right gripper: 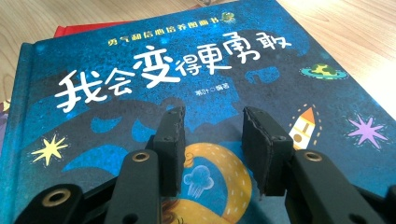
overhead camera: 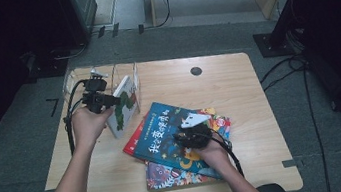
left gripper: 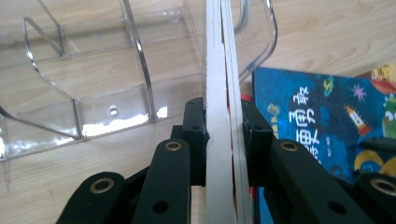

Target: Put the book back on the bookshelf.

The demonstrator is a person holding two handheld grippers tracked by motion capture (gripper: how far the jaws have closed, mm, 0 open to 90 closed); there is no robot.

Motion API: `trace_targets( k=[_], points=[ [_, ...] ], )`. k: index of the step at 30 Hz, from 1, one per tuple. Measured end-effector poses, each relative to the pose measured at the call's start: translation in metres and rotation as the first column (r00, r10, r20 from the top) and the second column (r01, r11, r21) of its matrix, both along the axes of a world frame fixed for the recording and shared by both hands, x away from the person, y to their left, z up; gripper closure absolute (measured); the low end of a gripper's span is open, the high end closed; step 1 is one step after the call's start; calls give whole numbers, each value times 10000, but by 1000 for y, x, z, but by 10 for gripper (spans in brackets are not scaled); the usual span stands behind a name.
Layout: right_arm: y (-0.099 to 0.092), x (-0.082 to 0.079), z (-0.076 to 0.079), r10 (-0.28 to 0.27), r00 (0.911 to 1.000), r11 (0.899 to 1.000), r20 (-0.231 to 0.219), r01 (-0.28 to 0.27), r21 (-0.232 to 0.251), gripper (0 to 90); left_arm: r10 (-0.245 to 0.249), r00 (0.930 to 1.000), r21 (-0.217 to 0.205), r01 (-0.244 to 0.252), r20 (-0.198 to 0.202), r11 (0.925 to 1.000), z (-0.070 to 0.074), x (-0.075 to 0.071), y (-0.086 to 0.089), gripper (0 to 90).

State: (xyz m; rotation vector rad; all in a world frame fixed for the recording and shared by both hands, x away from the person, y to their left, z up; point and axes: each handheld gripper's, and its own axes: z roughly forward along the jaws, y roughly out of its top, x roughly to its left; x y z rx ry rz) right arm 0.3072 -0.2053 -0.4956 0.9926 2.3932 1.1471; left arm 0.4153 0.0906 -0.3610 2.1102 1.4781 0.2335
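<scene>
Four books [overhead camera: 176, 130], one clear rack [overhead camera: 75, 81], two grippers [overhead camera: 101, 99]

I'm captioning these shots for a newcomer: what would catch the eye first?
First, the white book held upright on edge, clamped in the left gripper beside the clear rack at the table's far left. Next, the blue book topping a colourful pile near the front, with the right gripper open just above its cover.

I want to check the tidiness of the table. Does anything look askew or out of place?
Yes. The stack of picture books under the blue hardcover book is fanned crookedly, with corners sticking out. The white book clamped in the left gripper stands upright beside the clear plastic rack.
</scene>
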Motion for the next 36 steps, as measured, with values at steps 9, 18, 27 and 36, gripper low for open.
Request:
trace_targets(
  k=[9, 18, 27, 36],
  points=[
    [0, 0, 0, -26, 10000, 10000, -29, 26, 28, 610, 213, 9997, 156, -214, 76, 9996, 3, 23, -10, 767],
    [0, 0, 0, -35, 10000, 10000, -48, 36, 39, 616, 389, 9992, 59, -390, 63, 9992, -4, 45, -13, 766],
    [0, 0, 0, -59, 9999, 10000, -83, 60, 61, 621, 423, 9990, 69, -422, -125, 9991, -12, 62, -17, 763],
    [1, 0, 0, -58, 10000, 10000, -77, 59, 62, 621, 328, 9986, 185, -320, -410, 9993, -15, 67, -17, 756]
  ],
)
